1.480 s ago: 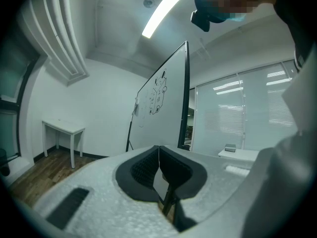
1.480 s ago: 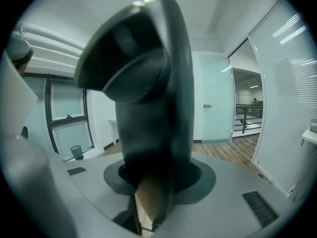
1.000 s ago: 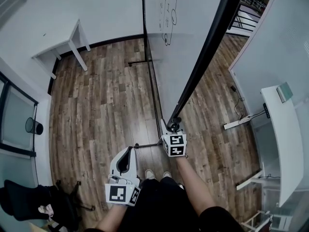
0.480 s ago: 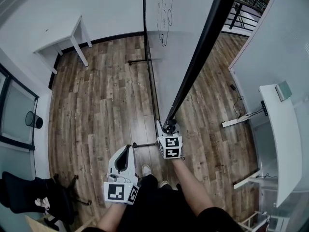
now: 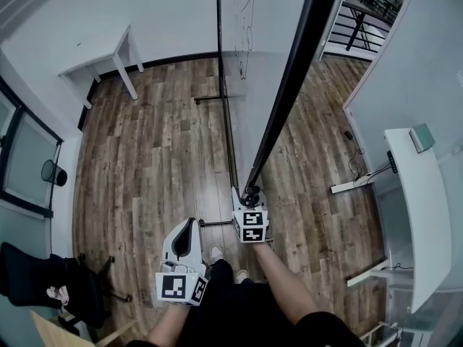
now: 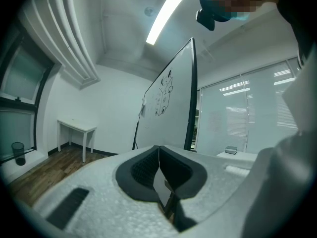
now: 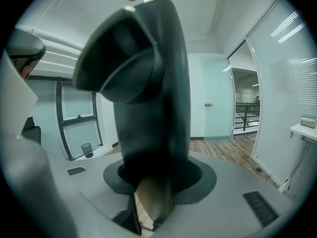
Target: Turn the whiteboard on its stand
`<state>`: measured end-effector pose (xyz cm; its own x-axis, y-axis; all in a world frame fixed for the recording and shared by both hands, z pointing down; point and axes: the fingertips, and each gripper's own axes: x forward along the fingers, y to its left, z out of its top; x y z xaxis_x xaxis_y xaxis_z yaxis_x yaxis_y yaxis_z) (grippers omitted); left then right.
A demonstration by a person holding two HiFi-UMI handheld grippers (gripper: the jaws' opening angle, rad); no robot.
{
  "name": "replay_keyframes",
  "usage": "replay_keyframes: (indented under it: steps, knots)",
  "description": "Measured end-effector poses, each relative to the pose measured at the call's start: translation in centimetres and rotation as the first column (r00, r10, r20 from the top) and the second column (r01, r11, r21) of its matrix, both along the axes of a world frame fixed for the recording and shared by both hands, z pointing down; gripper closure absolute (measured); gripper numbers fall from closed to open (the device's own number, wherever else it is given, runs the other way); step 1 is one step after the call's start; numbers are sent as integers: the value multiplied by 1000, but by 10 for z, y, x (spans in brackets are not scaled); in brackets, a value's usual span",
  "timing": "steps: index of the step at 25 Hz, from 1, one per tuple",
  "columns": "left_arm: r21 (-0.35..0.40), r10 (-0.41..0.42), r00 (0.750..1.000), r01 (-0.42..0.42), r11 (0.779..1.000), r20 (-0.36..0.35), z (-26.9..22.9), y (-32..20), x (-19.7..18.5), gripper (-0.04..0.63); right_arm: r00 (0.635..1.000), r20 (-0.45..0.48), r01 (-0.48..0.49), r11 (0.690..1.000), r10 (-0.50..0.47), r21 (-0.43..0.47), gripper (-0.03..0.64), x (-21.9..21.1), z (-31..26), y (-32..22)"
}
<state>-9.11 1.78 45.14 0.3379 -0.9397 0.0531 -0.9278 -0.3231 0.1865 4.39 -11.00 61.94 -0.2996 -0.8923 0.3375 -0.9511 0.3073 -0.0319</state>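
The whiteboard (image 5: 269, 56) stands on its black stand (image 5: 226, 107) on the wood floor, seen almost edge-on from above, with marker drawings near its far end. My right gripper (image 5: 250, 196) is shut on the lower corner of its black frame (image 5: 289, 85). In the right gripper view that dark frame (image 7: 148, 103) fills the gap between the jaws of my right gripper (image 7: 154, 185). My left gripper (image 5: 187, 231) hangs close to my body, left of the board, touching nothing. In the left gripper view my left gripper (image 6: 158, 155) has its pads together and the whiteboard (image 6: 168, 108) stands beyond it.
A white table (image 5: 101, 60) stands at the far left wall, a dark wastebasket (image 5: 52, 172) by the window, a black chair (image 5: 43, 280) near left. A white desk (image 5: 416, 194) and a power strip (image 5: 349, 186) lie to the right; a railing (image 5: 365, 6) shows beyond.
The board's near edge has swung left and looks more edge-on. My right gripper has moved left and nearer with the frame in it. The left gripper has barely moved.
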Motion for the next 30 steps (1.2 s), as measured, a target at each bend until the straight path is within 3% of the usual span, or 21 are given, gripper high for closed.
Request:
replay_keyframes:
  steps: [19,30]
  knots:
    - [15,-27,1000,27,1000,-11,-3,79,-2,577,1000,-6,5,1000,-5,0,469,4,-1,92]
    - [11,-41,999,41,999,-24,3,137,16,577,1000,-2,16,1000,-16,20,468,8,-5,140]
